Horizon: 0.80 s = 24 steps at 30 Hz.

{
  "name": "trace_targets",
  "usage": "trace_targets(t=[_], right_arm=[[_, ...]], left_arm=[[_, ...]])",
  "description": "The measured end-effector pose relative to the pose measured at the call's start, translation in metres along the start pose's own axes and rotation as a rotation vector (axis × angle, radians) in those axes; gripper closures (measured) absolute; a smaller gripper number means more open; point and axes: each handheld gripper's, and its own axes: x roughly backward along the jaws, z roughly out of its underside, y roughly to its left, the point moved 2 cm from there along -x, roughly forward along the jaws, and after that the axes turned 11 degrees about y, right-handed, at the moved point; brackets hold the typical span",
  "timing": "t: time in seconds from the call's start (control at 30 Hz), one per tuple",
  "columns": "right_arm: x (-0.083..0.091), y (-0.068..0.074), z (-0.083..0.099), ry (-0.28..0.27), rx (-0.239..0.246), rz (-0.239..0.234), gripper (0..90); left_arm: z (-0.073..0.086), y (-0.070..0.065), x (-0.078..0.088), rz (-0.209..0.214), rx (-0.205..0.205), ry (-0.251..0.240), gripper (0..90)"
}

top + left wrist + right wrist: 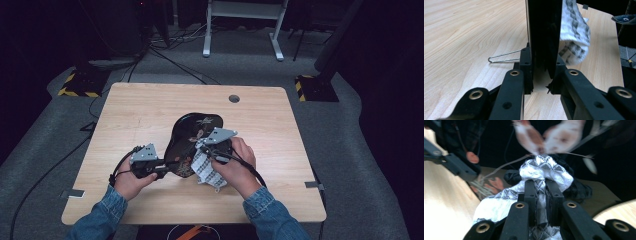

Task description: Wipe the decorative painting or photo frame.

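Item, left: left gripper (159, 172), jaws clamped on the near edge of a black lacquered tray (192, 137), holding it tilted above mid-table (140, 107). A bent wire clip (504, 57) lay beside. Item, right: right gripper (209, 159), jaws pinched on a patterned white cloth (206, 170) pressed to the tray's painted face. Wiping probably wants firm bracing and steady strokes.

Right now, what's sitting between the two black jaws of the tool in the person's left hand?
In the left gripper view, the left gripper is clamped on the edge of the black tray, standing upright; the patterned cloth hangs just beyond it.
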Motion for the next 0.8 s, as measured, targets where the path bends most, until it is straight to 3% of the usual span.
trace_targets(t=[0.33, 0.6, 0.8], right_arm=[[-0.008, 0.019, -0.006, 0.012, 0.051, -0.035, 82.0], [-0.005, 0.009, -0.002, 0.005, 0.008, -0.037, 82.1], [-0.002, -0.008, 0.007, 0.004, -0.044, -0.014, 82.1]], left_arm=[[0.0, 0.0, 0.0, 0.001, -0.001, 0.001, 78.2], [0.0, 0.0, 0.0, 0.002, 0.001, 0.001, 78.1], [0.0, 0.0, 0.0, 0.003, 0.002, 0.001, 78.1]])
